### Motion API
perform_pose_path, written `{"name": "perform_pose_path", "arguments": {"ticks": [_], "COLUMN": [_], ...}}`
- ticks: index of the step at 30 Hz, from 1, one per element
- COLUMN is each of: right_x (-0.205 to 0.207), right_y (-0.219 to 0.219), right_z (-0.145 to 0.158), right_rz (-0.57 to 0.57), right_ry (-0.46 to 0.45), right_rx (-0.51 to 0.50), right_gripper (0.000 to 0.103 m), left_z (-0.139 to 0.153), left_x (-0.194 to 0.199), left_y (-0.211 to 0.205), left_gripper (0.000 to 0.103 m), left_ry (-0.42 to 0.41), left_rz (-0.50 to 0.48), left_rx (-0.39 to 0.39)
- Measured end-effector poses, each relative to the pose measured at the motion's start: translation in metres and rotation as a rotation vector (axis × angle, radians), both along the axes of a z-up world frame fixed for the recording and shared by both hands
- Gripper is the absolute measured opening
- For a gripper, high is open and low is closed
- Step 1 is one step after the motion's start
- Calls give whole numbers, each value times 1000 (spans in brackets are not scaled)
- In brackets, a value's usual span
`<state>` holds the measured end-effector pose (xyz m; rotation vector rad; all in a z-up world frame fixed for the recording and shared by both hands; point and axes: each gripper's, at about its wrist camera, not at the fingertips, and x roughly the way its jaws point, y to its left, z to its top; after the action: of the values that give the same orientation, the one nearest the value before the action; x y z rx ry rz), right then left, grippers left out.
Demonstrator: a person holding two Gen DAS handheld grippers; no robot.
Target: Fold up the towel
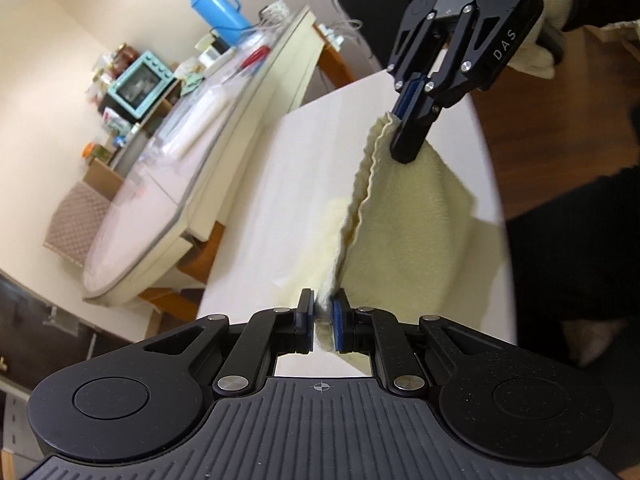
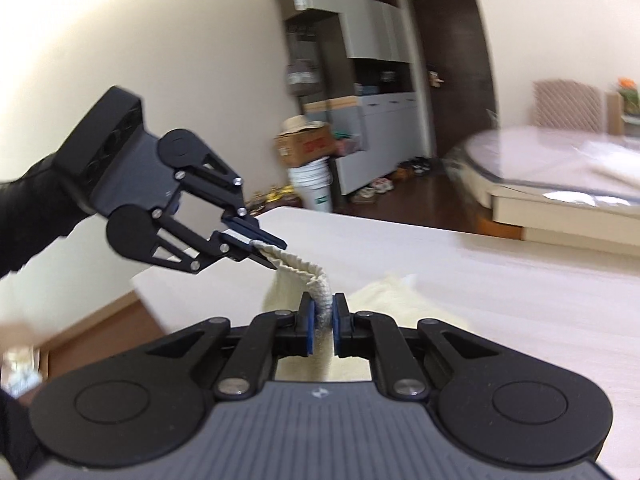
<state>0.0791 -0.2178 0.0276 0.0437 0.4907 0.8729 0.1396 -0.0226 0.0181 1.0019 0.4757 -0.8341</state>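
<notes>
Pale yellow towel (image 1: 404, 216) edge stretched taut between 2 grippers — left gripper (image 1: 323, 316), right gripper (image 1: 408, 128) — both jaws clenched on it, above white table (image 1: 256, 216).

Left gripper (image 1: 323, 320) pinches a doubled hem of the pale yellow towel (image 1: 404, 216) between its blue pads; right gripper (image 1: 408, 136), in a white-gloved hand (image 1: 548, 28), clamps the same hem further along. Towel hangs between them, lower part draping on the white counter (image 1: 280, 184). Behind: glass-topped table (image 1: 168, 200) with blue jug (image 1: 218, 8) and teal toy oven (image 1: 140, 86).
</notes>
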Motion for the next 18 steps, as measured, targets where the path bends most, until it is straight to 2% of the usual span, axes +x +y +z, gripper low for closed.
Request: {"name": "perform_pose_path", "arguments": {"ticks": [7,13,15,17,18], "right_x": [63,82,84,84,84], "right_y": [-9,-7,-6,-6,-7], "right_z": [-27,-50,-55,-57,-58], "right_rz": [-79,-131,-143,-162,-172], "right_ry": [131,204,208,194,185], "right_rx": [4,-39,-55,-84,-93], "right_gripper": [10,11,13,24,25], "left_z": [-22,-46,-51,-52,-52], "left_x": [56,78,85,90,93], "left_y": [-17,-18,-16,-12,-10], "left_gripper": [11,19,28,29,31], "left_ry": [90,145,149,155,157], "left_rz": [30,60,90,117,130], "left_rx": [36,40,26,2,-10]}}
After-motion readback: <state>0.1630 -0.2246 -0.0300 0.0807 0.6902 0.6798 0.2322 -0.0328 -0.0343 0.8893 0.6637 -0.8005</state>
